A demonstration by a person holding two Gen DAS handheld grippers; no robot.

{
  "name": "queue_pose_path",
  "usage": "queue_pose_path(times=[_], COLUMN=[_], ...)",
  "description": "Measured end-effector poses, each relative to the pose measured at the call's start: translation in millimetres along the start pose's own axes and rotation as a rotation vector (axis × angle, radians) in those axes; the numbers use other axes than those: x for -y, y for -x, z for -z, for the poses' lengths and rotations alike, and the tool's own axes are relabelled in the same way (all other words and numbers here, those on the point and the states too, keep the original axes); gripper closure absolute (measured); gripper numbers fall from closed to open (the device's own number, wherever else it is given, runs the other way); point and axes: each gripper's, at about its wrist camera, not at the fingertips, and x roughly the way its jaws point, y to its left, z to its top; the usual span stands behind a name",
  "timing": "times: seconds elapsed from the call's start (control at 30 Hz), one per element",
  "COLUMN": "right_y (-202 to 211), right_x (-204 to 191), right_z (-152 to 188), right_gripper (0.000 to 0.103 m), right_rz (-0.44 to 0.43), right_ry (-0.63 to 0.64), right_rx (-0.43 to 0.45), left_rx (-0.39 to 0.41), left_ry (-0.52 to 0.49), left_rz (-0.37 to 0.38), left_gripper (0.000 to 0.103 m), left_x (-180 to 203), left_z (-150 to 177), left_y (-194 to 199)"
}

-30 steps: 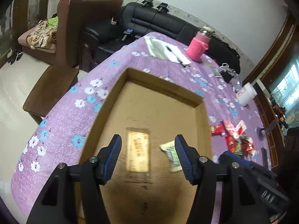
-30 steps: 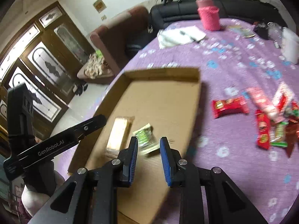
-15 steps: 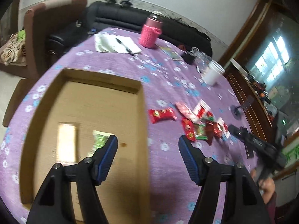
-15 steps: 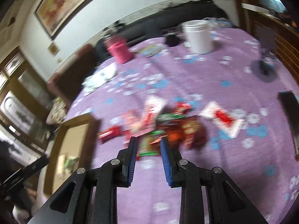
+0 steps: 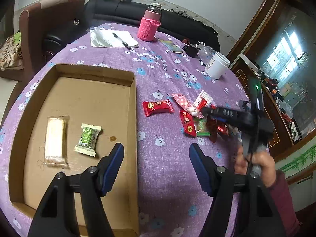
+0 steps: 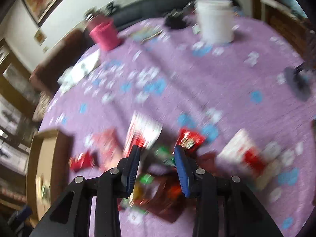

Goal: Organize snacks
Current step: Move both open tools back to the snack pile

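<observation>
red snack [image 5: 158, 108] lying crosswise, beside box [image 5: 133, 106]

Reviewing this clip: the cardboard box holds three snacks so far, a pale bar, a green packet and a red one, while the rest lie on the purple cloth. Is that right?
Not quite. The cardboard box holds two snacks, the pale bar and the green packet. The red one lies outside the box on the purple cloth with the rest. The left wrist view shows it.

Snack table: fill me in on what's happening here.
A person is sorting snacks into a cardboard box. Two are already in it: a pale bar and a green packet. The right gripper, jaws opening, is over the snack pile on the purple tablecloth. The left gripper hangs open and empty by the box's edge.
</observation>
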Motion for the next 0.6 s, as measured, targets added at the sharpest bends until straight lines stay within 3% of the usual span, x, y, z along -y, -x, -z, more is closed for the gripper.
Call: queue_pose_path(times=[0.07, 0.13, 0.2, 0.37, 0.6], right_y=[2, 6, 22, 72, 61], right_x=[-6, -12, -14, 4, 1], right_z=[14, 32, 44, 55, 82], right_gripper=[0.064, 0.064, 0.064, 0.064, 0.064], right_rz=[-0.062, -0.18, -0.239, -0.177, -0.125], right_ry=[0.024, 0.045, 0.067, 0.059, 0.059], right_rx=[-0.041, -0.115, -0.109, 0.029, -0.017], left_rx=[-0.005, -0.009, -0.016, -0.034, -0.068], left_ry=[-0.001, -0.008, -0.014, -0.047, -0.069], left_rz=[0.002, 0.009, 0.015, 0.04, 0.053], left_gripper=[0.035, 0.035, 0.035, 0.035, 0.035], left_x=[0, 1, 5, 19, 33], left_z=[1, 2, 4, 9, 18], left_y=[-1, -4, -6, -12, -25])
